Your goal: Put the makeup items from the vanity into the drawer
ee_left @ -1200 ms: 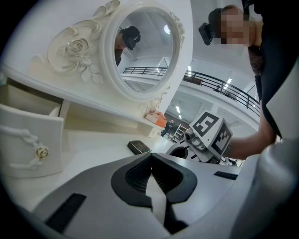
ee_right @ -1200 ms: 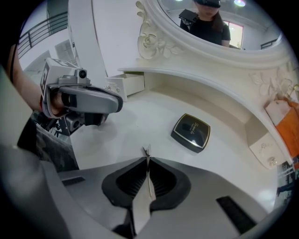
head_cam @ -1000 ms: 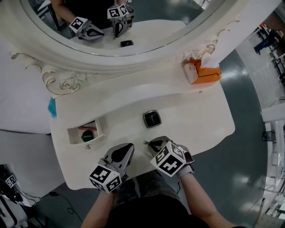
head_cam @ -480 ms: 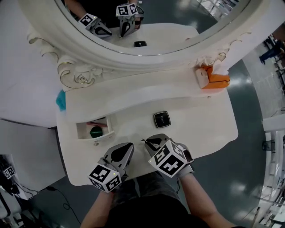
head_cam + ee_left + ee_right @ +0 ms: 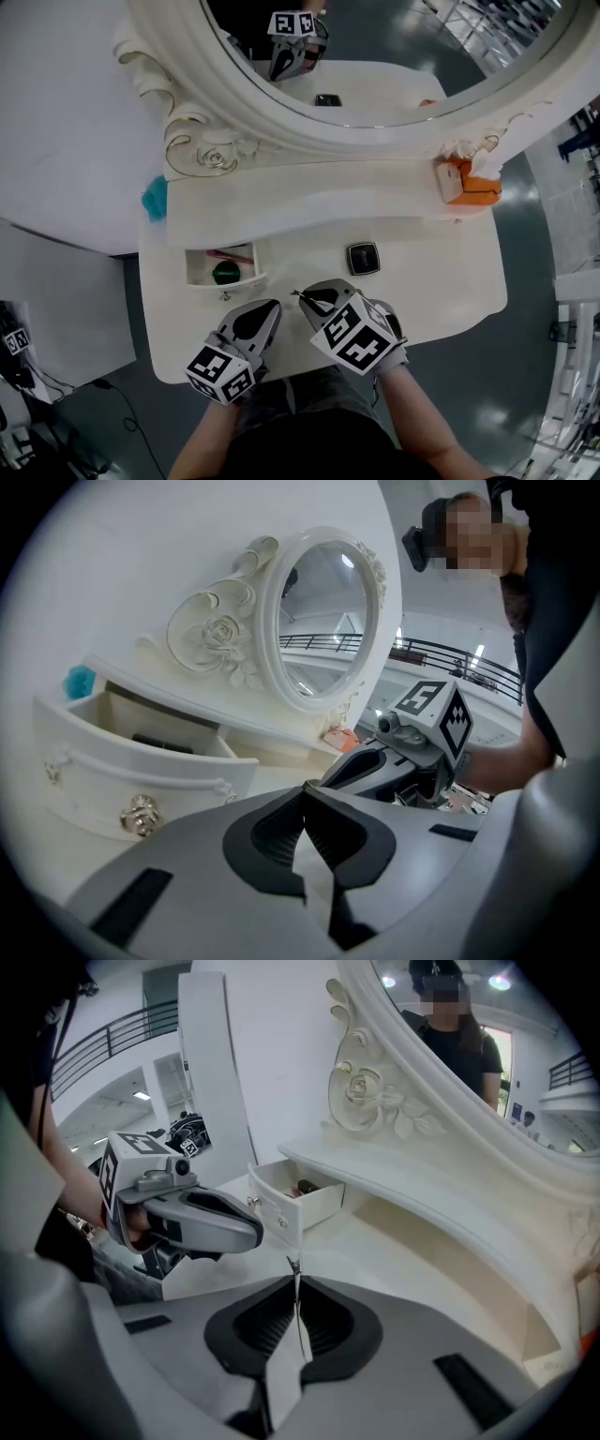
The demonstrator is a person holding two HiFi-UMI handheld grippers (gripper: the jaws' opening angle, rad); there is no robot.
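Observation:
A black square compact (image 5: 363, 258) lies on the white vanity top (image 5: 431, 272), apart from both grippers. The small drawer (image 5: 199, 269) at the left stands open, with a green round item (image 5: 225, 273) and a pink stick (image 5: 230, 254) inside. My left gripper (image 5: 273, 306) is shut and empty, just below the drawer front. My right gripper (image 5: 298, 296) is beside it, also shut and empty, to the lower left of the compact. In the left gripper view the drawer (image 5: 141, 752) and its knob (image 5: 142, 815) are close. The right gripper view shows the drawer (image 5: 298, 1194) beyond the left gripper (image 5: 202, 1222).
A large oval mirror (image 5: 394, 56) in a carved white frame stands behind the top. An orange tissue box (image 5: 466, 183) sits at the back right. A teal object (image 5: 153, 199) is at the vanity's left edge. The raised back shelf (image 5: 309, 202) runs above the drawer.
The head view has swung, so the vanity sits further right in the picture. Both grippers have shifted left along the front edge, nearer the drawer and further from the compact. Both stay shut.

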